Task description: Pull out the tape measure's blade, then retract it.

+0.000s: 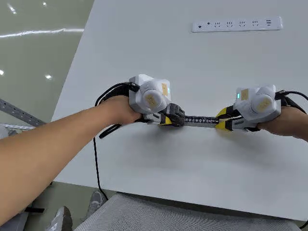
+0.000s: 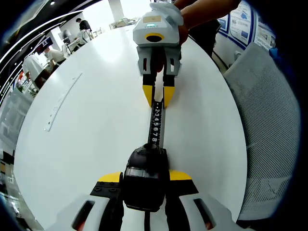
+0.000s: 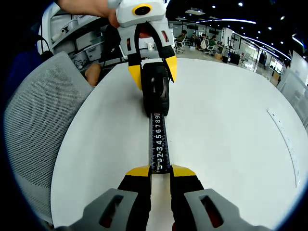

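Left hand-held gripper (image 2: 145,176) clamped on tape measure (image 3: 156,91), right hand-held gripper (image 3: 160,171) pinching blade (image 3: 159,139)

blade (image 3: 160,139) end hidden, chair (image 1: 192,216) cut off

Here's the tape measure: a chunky black case (image 2: 146,180), gripped at its sides by the left tool (image 1: 168,118), mouth facing the right tool (image 3: 161,171). The blade (image 3: 159,142) is out, a short, straight run, black with white numerals one to nine showing, face up. Its free end is pinched between the right tool's yellow tips. Case and blade sit low over the white desk (image 1: 144,57), near its front edge; contact with it is hard to call.
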